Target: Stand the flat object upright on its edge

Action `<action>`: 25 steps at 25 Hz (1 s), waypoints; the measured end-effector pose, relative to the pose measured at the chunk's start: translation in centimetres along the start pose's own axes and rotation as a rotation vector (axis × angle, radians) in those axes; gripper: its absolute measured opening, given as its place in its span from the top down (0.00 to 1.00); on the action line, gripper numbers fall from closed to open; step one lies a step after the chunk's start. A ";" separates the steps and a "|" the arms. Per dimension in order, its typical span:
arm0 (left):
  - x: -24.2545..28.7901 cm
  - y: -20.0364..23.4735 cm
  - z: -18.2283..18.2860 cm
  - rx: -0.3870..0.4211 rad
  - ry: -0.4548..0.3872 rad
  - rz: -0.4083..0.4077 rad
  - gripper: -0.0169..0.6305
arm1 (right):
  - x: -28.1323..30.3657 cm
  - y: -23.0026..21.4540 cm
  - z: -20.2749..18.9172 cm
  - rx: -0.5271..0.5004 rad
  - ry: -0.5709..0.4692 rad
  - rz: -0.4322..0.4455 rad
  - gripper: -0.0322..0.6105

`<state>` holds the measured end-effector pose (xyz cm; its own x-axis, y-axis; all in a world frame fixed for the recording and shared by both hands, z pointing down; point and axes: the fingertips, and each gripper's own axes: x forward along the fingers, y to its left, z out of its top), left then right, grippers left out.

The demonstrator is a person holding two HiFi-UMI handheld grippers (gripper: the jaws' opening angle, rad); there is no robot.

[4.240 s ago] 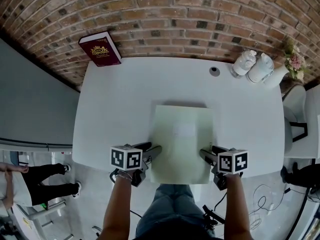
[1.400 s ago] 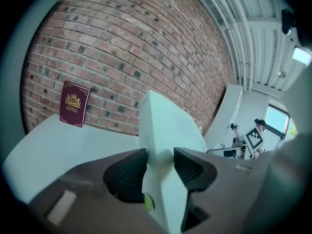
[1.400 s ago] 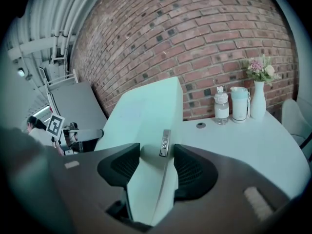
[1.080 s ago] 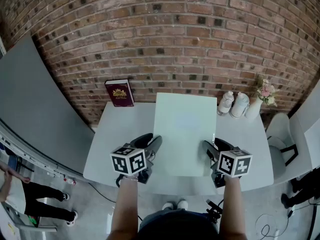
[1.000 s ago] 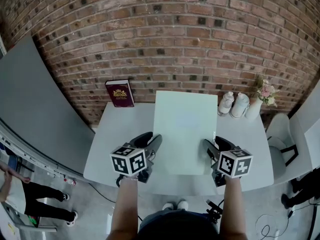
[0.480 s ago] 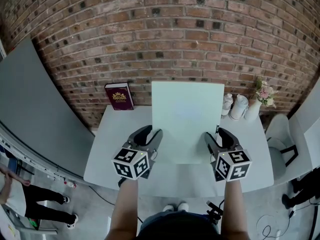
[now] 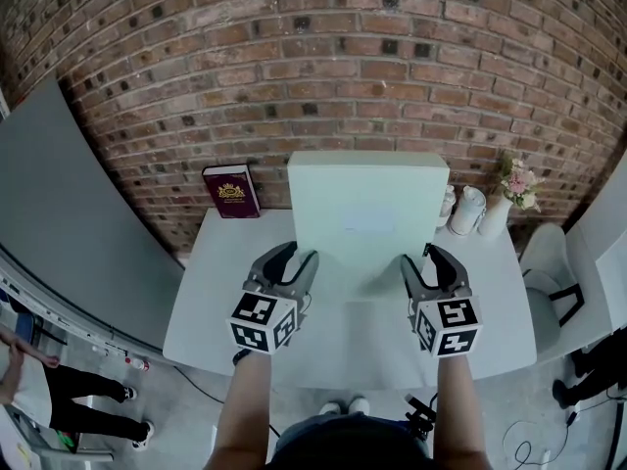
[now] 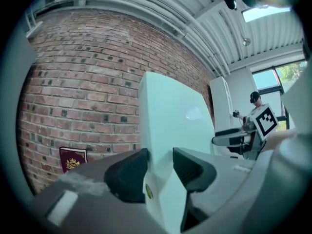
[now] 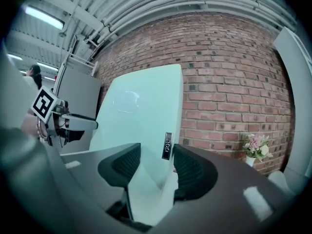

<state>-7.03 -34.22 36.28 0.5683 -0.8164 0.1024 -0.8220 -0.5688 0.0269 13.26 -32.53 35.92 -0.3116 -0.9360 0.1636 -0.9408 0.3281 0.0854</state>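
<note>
Looks like a loft-style office or studio — bare brick wall [image 7: 392, 57], exposed ceiling pipes [image 8: 146, 6], white table [image 7: 211, 292].

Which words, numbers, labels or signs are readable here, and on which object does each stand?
No text reads clearly.
Black label on the edge of the pale green board: white characters, too blurred to read.
Dark red book: gold emblem, no legible words.
Left gripper and right gripper: black-and-white square markers on their cubes, no letters.
</note>
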 end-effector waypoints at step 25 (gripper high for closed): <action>4.2 1.5 -5.2 0.128 0.065 0.130 0.72 | 4.2 -1.5 -5.7 -0.059 0.041 -0.055 0.63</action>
<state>-6.08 -37.96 41.90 0.4507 -0.8780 0.1613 -0.8747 -0.4704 -0.1168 14.10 -36.27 42.07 -0.2526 -0.9474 0.1967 -0.9464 0.2842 0.1533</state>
